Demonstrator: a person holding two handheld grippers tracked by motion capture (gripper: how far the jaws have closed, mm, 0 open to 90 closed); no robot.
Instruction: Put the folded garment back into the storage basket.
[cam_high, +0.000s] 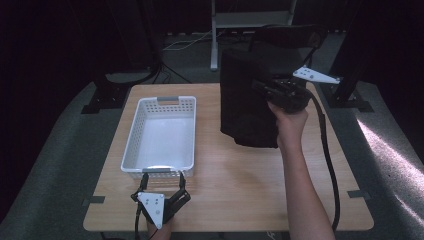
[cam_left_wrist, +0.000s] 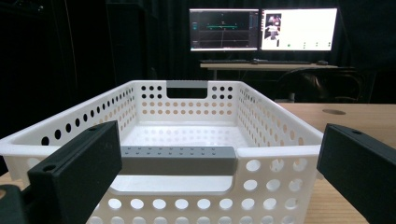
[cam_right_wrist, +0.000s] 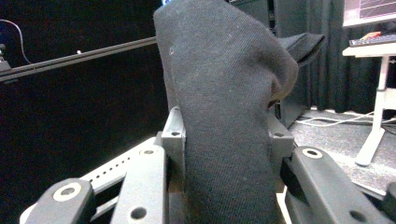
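1. Table (cam_high: 235, 200): a pale wooden top that carries everything else.
2. Black cloth (cam_high: 247, 100): a dark garment or towel hanging in folds over the table's two o'clock area, its lower edge at or just above the wood; which of the two cannot be told.
3. White basket (cam_high: 132, 135): a perforated plastic tub, empty, at about nine o'clock from the cloth and apart from it, with a grey handle (cam_left_wrist: 180, 160) on its near end.
4. Right gripper (cam_high: 272, 92): clenched on the cloth's upper part; the right gripper view shows the fabric (cam_right_wrist: 224, 116) bunched between the jaws.
5. Left gripper (cam_high: 162, 182): released, jaws spread wide at the basket's near end at six o'clock, seemingly not touching it.
6. Suggested handling: judged from this layout, carry the cloth toward nine o'clock high enough for its hem to clear the basket wall, steady the basket, then lower before letting go.
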